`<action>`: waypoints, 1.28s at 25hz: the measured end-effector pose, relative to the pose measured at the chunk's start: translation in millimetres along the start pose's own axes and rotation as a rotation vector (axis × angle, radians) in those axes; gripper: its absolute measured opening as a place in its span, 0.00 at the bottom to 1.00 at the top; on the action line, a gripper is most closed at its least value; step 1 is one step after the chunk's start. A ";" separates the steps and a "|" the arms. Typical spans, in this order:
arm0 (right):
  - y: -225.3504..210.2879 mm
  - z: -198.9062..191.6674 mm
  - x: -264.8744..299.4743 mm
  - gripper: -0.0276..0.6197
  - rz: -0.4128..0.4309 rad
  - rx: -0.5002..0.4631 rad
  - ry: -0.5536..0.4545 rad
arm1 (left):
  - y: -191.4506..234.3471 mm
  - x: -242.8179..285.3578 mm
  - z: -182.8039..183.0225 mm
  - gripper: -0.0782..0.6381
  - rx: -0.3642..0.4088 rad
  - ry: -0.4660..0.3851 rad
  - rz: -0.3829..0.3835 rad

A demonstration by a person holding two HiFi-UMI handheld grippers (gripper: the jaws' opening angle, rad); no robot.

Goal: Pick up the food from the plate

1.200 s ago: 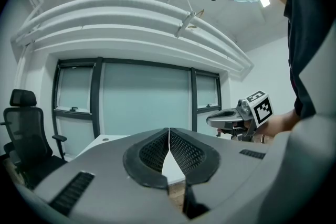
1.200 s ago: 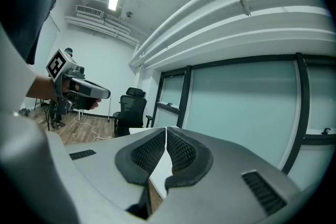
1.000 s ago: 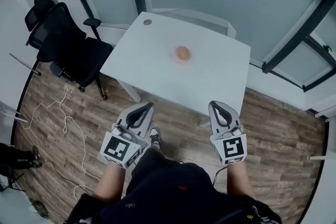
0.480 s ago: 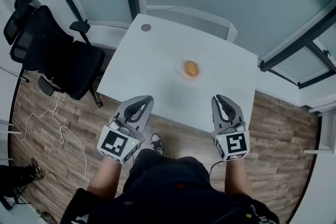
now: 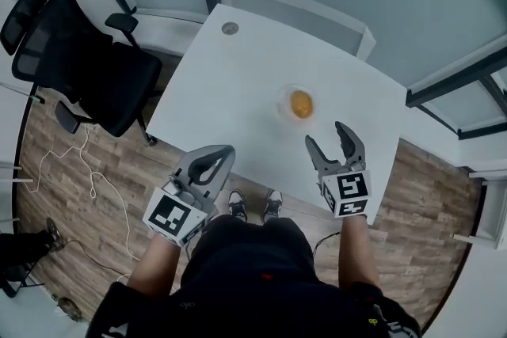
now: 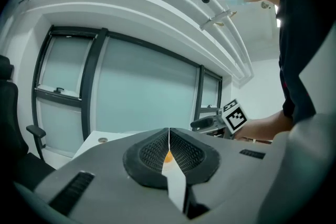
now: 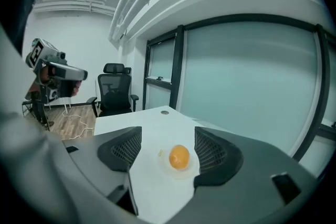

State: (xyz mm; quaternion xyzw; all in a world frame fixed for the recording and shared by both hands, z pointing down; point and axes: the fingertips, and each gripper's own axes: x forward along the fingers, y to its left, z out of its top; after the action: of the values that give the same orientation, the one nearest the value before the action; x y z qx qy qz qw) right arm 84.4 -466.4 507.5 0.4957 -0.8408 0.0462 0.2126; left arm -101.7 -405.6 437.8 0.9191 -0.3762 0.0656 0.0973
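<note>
Food [image 5: 300, 103] sat round on the plate [image 5: 283, 110]; my right gripper [image 5: 326, 134], jaws just opened and empty, hung near that plate, left gripper [image 5: 224, 152] clenched. One-sided contact might roll it off.

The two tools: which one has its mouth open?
The right tool, nearer the orange food: its jaws have just been opening and stand apart, empty. The left tool is pinched shut.
</note>
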 end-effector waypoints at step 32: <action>-37.9 -13.7 98.3 0.62 0.014 0.016 0.031 | 20.8 3.3 -7.5 0.14 -0.043 0.048 0.232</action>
State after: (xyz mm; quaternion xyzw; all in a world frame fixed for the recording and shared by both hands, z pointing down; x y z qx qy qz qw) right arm 79.9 -561.5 554.5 0.4906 -0.8405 0.0619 0.2214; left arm -114.4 -420.6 448.4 0.8653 -0.4789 0.0902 0.1176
